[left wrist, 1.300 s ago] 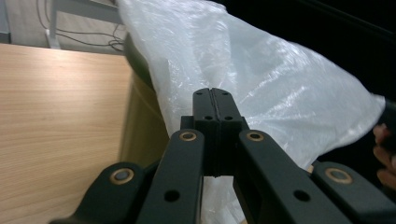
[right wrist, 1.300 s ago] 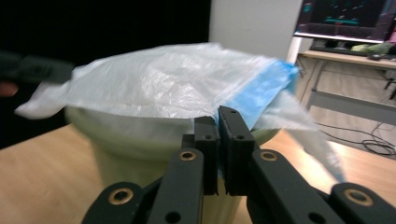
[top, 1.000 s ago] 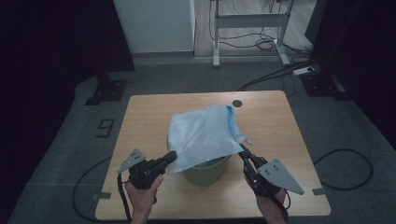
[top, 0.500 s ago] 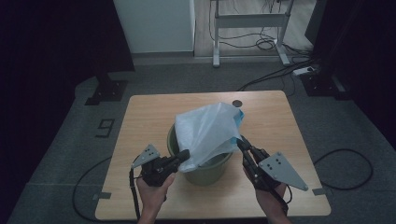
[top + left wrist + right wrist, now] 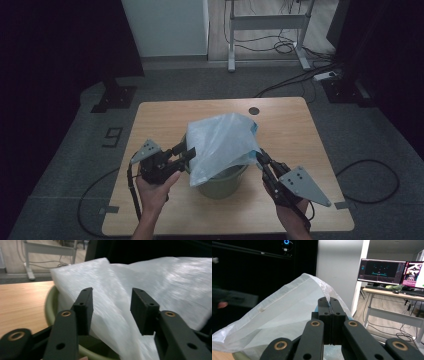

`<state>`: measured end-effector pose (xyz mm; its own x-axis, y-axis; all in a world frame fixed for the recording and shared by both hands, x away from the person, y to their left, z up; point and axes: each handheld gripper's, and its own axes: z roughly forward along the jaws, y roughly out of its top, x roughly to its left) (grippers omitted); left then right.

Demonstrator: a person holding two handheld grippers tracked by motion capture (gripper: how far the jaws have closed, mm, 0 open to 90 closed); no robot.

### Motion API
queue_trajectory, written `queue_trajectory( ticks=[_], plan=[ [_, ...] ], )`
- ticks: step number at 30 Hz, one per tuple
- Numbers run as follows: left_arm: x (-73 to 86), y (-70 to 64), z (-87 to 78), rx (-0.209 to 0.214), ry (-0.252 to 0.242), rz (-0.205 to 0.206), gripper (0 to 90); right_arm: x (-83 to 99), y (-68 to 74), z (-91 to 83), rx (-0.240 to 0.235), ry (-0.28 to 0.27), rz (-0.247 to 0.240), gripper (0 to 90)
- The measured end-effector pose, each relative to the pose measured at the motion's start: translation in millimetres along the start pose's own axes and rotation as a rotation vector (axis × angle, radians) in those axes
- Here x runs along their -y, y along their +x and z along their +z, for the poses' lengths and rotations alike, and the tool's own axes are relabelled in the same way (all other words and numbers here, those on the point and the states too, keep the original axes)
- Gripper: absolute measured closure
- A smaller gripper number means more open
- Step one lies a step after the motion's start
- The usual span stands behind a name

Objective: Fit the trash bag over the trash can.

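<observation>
1. Your left tongs (image 5: 186, 152) stand apart beside the green bucket (image 5: 220, 185), at its rim toward the counter's left edge, with the plastic bag (image 5: 222, 145) between the jaws but not pinched. Close there without seating the film deeper and you may catch only a loose fold, which could slip free.
2. The bag is draped over the bucket, which stands in the middle of the counter (image 5: 300, 130), nearer its front edge. One side alone is held, so a hard tug could drag the bag off the rim or tip the bucket.
3. Your right tongs (image 5: 260, 156) are clamped together on the bag's edge, on the side toward the counter's right edge. Thin film in a tight grip may tear if you pull.
4. The left gripper view shows the open gap and the bucket rim (image 5: 51, 307) beneath the film. The right gripper view shows the jaws pressed flat on the bag (image 5: 287, 312). The high view alone shows where everything sits on the counter.
</observation>
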<state>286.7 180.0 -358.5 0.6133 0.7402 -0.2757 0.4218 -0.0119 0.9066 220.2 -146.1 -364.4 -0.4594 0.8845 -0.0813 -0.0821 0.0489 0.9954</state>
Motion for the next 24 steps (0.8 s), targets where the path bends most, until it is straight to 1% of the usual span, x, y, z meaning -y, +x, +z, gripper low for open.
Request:
queue_trajectory(
  ticks=[2, 4, 6, 8, 10, 12, 15, 19, 20, 21, 24],
  plan=[
    [-2.7, 4.8, 5.6, -0.017, 0.021, -0.006, 48.1, 0.6, 1.5, -0.3, -0.006, 0.000, -0.006, 88.6],
    [-2.1, 7.1, 8.6, -0.005, 0.041, -0.019, 44.4, 1.3, 2.9, -1.5, -0.013, -0.003, -0.012, 88.6],
    [1.3, 4.4, 8.4, -0.010, 0.038, -0.012, 41.6, 2.3, 4.5, -3.0, -0.018, -0.005, -0.021, 88.6],
    [4.1, 0.7, 7.7, -0.001, 0.040, -0.010, 39.0, 4.1, 6.6, -4.5, -0.023, -0.005, -0.029, 88.6],
    [4.9, -4.1, 7.5, 0.011, 0.050, 0.008, 36.7, 5.6, 8.4, -4.6, -0.028, -0.002, -0.030, 88.6],
    [3.5, -9.7, 8.6, 0.021, 0.061, 0.034, 36.1, 6.2, 10.7, -4.1, -0.032, 0.000, -0.032, 88.6],
    [-0.7, -17.1, 14.6, 0.017, 0.089, 0.070, 36.6, 5.6, 14.5, -4.6, -0.039, -0.003, -0.038, 88.6],
    [-3.9, -20.9, 27.3, 0.012, 0.129, 0.101, 44.0, 4.8, 18.4, -5.9, -0.047, -0.008, -0.046, 88.6],
    [-3.4, -21.3, 29.4, 0.015, 0.133, 0.107, 49.1, 4.8, 18.8, -6.1, -0.049, -0.009, -0.048, 88.5],
    [-2.5, -21.7, 31.1, 0.021, 0.136, 0.110, 57.3, 4.9, 19.2, -6.2, -0.050, -0.009, -0.049, 88.6],
    [0.2, -21.8, 33.7, 0.028, 0.142, 0.112, 76.5, 5.7, 19.2, -6.8, -0.054, -0.009, -0.051, 88.5]
  ],
)
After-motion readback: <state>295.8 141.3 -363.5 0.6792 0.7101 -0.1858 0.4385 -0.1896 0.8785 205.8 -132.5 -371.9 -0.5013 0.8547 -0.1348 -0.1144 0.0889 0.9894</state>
